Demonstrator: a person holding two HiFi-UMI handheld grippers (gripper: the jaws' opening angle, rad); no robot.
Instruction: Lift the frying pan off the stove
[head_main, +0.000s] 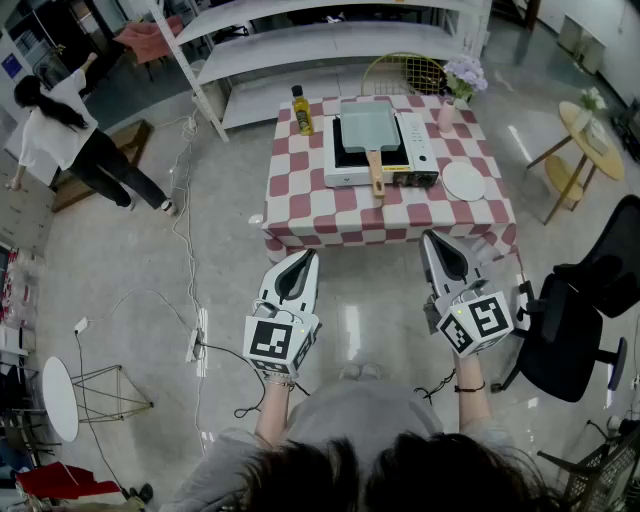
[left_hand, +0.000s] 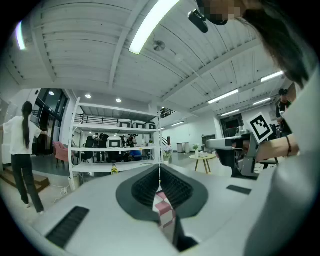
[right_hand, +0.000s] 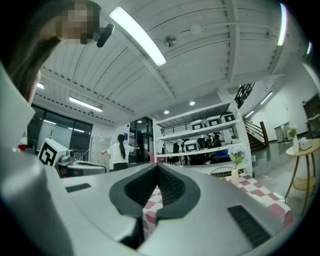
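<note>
Frying pan (head_main: 367, 124): grey and rectangular, lying flat on the stove (head_main: 417, 148); its wooden handle (head_main: 377, 172) points toward the person and reaches about to the stove's front edge.
Stove: white, set toward the back of the checkered table (head_main: 400, 215).
Left gripper (head_main: 310, 256): jaws pressed together with nothing between them, held in the air short of the table's near edge, well apart from the pan.
Right gripper (head_main: 428, 238): jaws likewise pressed together and empty, raised just before the table's near edge, right of the handle's line.
Tabletop: oil bottle (head_main: 301, 110) left of the stove, vase (head_main: 447, 112) of flowers at back right, white plate (head_main: 463, 181) right of the stove.
Surroundings: second person (head_main: 60, 130) at far left, black office chair (head_main: 580, 320) at right.
</note>
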